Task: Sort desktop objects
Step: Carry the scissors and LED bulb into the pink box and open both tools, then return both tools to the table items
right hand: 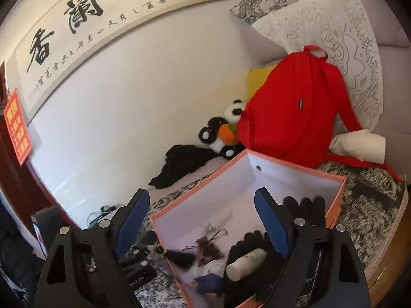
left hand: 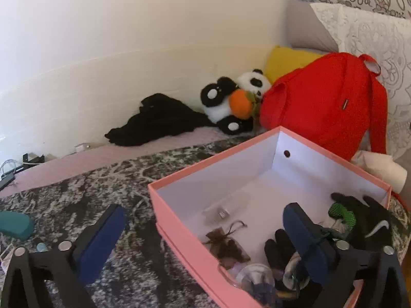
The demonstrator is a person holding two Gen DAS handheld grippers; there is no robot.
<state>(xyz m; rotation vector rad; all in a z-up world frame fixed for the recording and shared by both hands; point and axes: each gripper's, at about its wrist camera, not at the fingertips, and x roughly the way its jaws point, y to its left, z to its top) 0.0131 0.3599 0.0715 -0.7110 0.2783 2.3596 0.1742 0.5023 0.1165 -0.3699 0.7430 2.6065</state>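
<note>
Pink cardboard box (left hand: 179, 205) is holding soft black gloves (right hand: 305, 210) and a hard white bottle (right hand: 246, 260); both grippers (left hand: 203, 233) (right hand: 203, 220) are gaping wide, holding nothing. Gloves probably squash easily; pinching their middle looks best.

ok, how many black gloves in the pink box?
2. One glove with a white logo lies by the pink box's right wall; the other glove sits lower, near the middle. More may be hidden underneath.
</note>
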